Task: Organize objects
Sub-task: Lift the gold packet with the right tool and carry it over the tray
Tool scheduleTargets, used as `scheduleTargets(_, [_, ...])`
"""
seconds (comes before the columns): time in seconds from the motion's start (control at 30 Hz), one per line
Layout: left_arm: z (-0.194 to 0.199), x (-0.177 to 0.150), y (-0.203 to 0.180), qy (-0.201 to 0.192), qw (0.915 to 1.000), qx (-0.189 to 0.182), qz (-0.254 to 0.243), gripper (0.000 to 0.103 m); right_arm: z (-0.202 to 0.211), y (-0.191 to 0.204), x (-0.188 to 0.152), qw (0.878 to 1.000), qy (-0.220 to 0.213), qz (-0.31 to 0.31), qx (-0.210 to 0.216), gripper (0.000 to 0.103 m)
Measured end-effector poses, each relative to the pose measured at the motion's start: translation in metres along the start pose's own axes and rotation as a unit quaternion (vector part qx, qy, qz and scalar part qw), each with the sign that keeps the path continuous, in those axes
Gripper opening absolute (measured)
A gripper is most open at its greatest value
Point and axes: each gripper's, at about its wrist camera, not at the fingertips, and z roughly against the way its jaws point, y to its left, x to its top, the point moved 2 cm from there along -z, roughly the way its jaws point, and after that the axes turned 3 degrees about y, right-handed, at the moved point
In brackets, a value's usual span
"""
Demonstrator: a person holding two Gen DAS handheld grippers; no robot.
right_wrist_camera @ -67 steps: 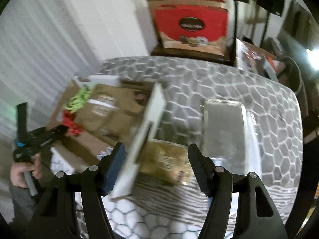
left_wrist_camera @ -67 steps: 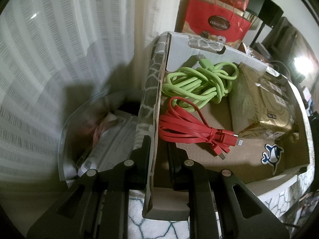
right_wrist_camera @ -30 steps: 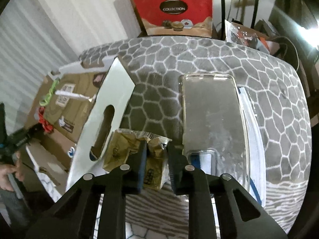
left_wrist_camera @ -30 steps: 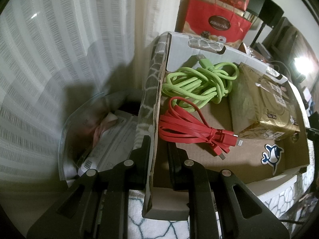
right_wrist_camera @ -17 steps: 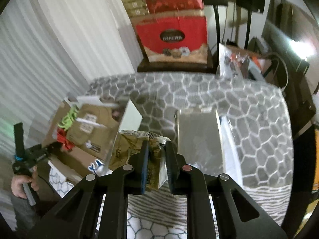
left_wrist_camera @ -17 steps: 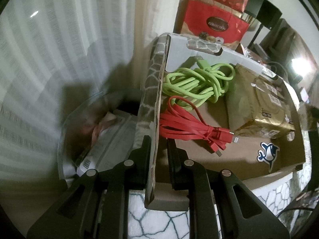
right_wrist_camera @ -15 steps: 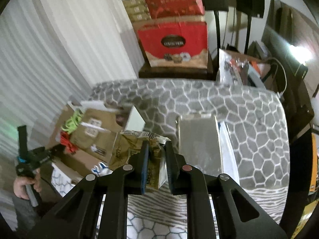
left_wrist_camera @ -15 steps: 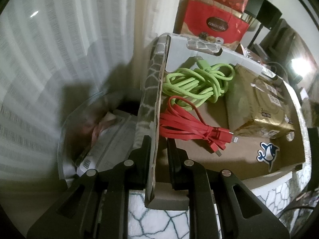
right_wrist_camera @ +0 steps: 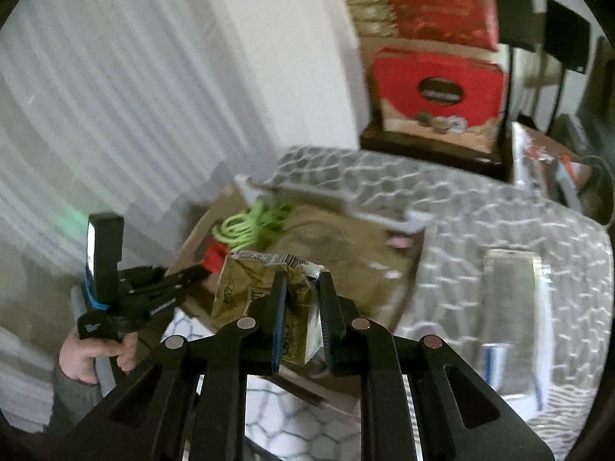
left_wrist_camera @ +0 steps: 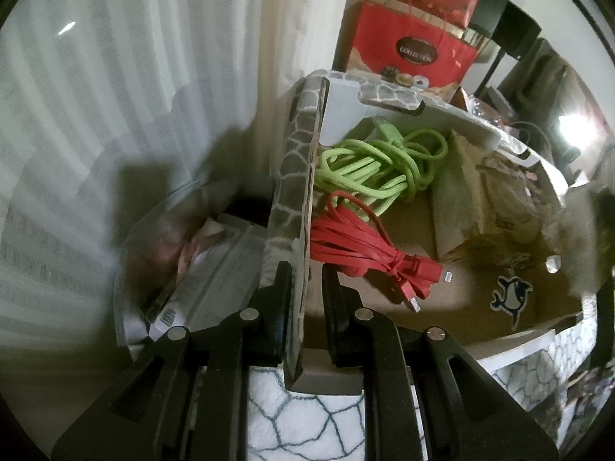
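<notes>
A patterned bed cover point(right_wrist_camera: 480, 215) with a grey honeycomb print fills the scene, and on it sits an open cardboard box point(left_wrist_camera: 430, 292) that is already partly packed. Inside the box lie a large gold packet point(left_wrist_camera: 488, 207), a coiled green cable point(left_wrist_camera: 376, 165) and a bundled red cable point(left_wrist_camera: 365, 246), so much of the sorting looks done. The left gripper point(left_wrist_camera: 303, 299) is clenched on the box's near side wall, steadying it. The right gripper point(right_wrist_camera: 301, 307) is clamped on a smaller gold packet point(right_wrist_camera: 246, 288), held in the air just above the box's near edge and not yet set down. A clear plastic tray point(right_wrist_camera: 511, 307) rests on the cover, well apart from the box and apparently left to deal with.
</notes>
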Motion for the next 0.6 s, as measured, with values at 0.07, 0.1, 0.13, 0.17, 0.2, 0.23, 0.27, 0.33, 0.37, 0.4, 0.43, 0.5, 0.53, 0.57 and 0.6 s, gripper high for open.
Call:
scheduleTargets(0.07, [0.001, 0.000, 0.000, 0.000, 1.0000, 0.000, 0.000, 0.014, -0.015, 0.010, -0.002, 1.000, 0.010, 0.002, 0.011, 0.015])
scheduleTargets(0.1, [0.001, 0.000, 0.000, 0.000, 1.0000, 0.000, 0.000, 0.014, -0.022, 0.015, -0.003, 1.000, 0.015, 0.003, 0.015, 0.015])
scheduleTargets(0.13, [0.001, 0.000, 0.000, 0.000, 1.0000, 0.000, 0.000, 0.014, -0.030, 0.020, -0.004, 1.000, 0.019, 0.005, 0.019, 0.015])
scheduleTargets(0.17, [0.001, 0.000, 0.000, 0.000, 1.0000, 0.000, 0.001, 0.014, -0.036, 0.023, -0.005, 1.000, 0.022, 0.005, 0.021, 0.015])
scheduleTargets(0.2, [0.001, 0.000, 0.001, 0.001, 1.0000, -0.001, 0.001, 0.014, -0.043, 0.029, -0.006, 0.999, 0.025, 0.006, 0.022, 0.015])
scheduleTargets(0.23, [0.001, 0.001, 0.001, 0.001, 1.0000, -0.002, 0.002, 0.014, -0.049, 0.032, -0.007, 0.999, 0.027, 0.007, 0.021, 0.015])
scheduleTargets(0.27, [0.002, 0.001, 0.001, 0.001, 1.0000, -0.003, 0.004, 0.014, -0.055, 0.034, -0.007, 0.999, 0.029, 0.008, 0.017, 0.015])
scheduleTargets(0.33, [0.004, 0.000, 0.002, 0.001, 1.0000, -0.005, 0.007, 0.014, -0.067, 0.040, -0.009, 0.999, 0.032, 0.013, 0.005, 0.015])
scheduleTargets(0.37, [0.005, 0.000, 0.004, 0.000, 0.9999, -0.007, 0.010, 0.014, -0.072, 0.042, -0.010, 0.999, 0.033, 0.015, -0.003, 0.015])
scheduleTargets(0.4, [0.007, 0.000, 0.005, -0.001, 0.9999, -0.009, 0.013, 0.014, -0.077, 0.045, -0.012, 0.999, 0.031, 0.019, -0.014, 0.015])
scheduleTargets(0.43, [0.008, 0.001, 0.006, -0.003, 0.9998, -0.011, 0.015, 0.014, -0.081, 0.046, -0.013, 0.999, 0.029, 0.023, -0.024, 0.015])
scheduleTargets(0.5, [0.012, 0.002, 0.008, -0.008, 0.9997, -0.012, 0.018, 0.014, -0.085, 0.049, -0.016, 0.999, 0.023, 0.028, -0.034, 0.015])
scheduleTargets(0.53, [0.013, 0.002, 0.008, -0.009, 0.9997, -0.013, 0.018, 0.014, -0.087, 0.051, -0.017, 0.999, 0.020, 0.029, -0.039, 0.015])
scheduleTargets(0.57, [0.014, 0.002, 0.009, -0.010, 0.9997, -0.013, 0.019, 0.014, -0.088, 0.053, -0.019, 0.998, 0.016, 0.031, -0.045, 0.015])
scheduleTargets(0.6, [0.015, 0.002, 0.009, -0.010, 0.9997, -0.015, 0.019, 0.014, -0.087, 0.056, -0.021, 0.998, 0.009, 0.033, -0.052, 0.015])
